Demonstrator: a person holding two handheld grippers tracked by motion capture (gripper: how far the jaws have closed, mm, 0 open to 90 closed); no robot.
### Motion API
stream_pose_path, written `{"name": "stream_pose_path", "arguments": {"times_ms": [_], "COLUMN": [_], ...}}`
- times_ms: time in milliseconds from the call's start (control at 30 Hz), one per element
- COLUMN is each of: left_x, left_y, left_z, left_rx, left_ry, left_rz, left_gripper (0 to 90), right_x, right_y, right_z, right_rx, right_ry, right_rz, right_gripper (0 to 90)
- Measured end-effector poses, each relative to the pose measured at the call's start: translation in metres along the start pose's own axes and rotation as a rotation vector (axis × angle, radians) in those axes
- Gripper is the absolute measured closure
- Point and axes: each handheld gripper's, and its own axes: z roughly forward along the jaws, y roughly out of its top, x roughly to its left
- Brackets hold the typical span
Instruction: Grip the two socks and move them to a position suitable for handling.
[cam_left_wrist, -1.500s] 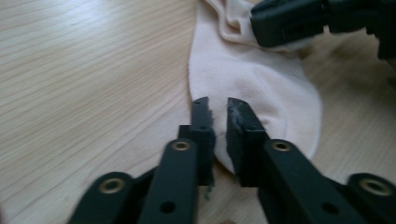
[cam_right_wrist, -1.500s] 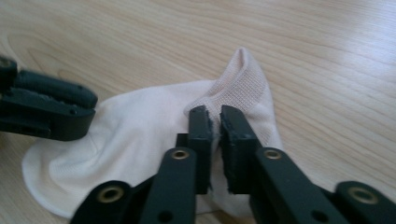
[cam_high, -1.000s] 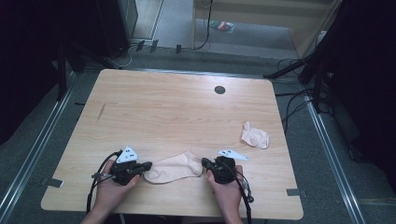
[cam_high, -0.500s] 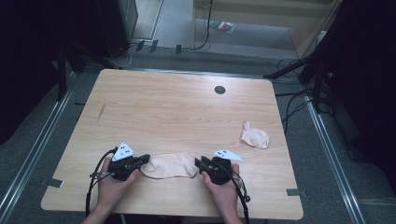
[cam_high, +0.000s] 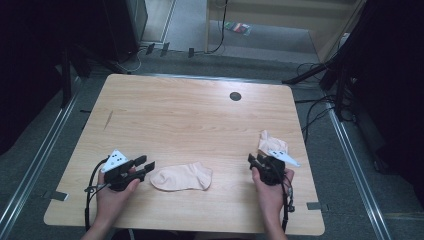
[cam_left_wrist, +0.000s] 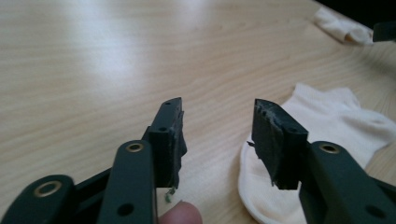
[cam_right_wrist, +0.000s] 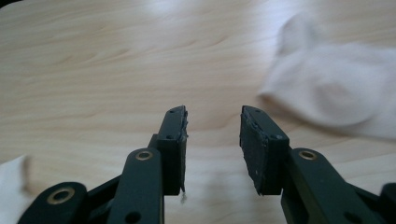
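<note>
Both tools apart, empty: left tool (cam_high: 146, 166), right tool (cam_high: 256, 161) | flat sock (cam_high: 181, 177) near-centre on table (cam_high: 190, 115) | risk: right tool's jaws snag crumpled sock (cam_high: 271, 143) unevenly, bunching it.

A pale wooden worktop (cam_high: 190, 115) is carrying a flat peach sock (cam_high: 181, 177) near its front edge and a crumpled second sock (cam_high: 270, 143) lying well apart toward its right side.

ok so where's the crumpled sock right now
In the high view the crumpled sock lies near the table's right edge, just beyond the right hand-held gripper, well apart from the flat sock at the front middle.
</note>
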Motion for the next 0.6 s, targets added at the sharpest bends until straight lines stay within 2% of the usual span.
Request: {"name": "stream_pose_path", "arguments": {"times_ms": [133,267,367,500,600], "left_x": [0.013,0.027,0.035,0.044,0.043], "left_y": [0.0,0.001,-0.001,-0.004,-0.004], "left_z": [-0.002,-0.008,-0.011,-0.013,-0.013], "left_rx": [-0.029,-0.046,-0.036,-0.036,-0.036], "left_ry": [0.057,0.106,0.156,0.15,0.153], "left_rz": [-0.039,-0.067,-0.075,-0.135,-0.134], "left_gripper": [44.4,44.0,44.7,45.1,45.1], "right_x": [-0.026,-0.048,-0.062,-0.071,-0.071], "right_y": [0.017,0.031,0.037,0.033,0.03], "right_z": [0.004,0.013,0.024,0.038,0.042], "right_rx": [-0.031,-0.046,-0.042,-0.005,0.016], "right_ry": [-0.104,-0.148,-0.175,-0.224,-0.238], "right_rz": [-0.038,-0.001,0.027,0.035,0.011], "right_gripper": [64.6,66.2,65.6,62.2,66.0]}}
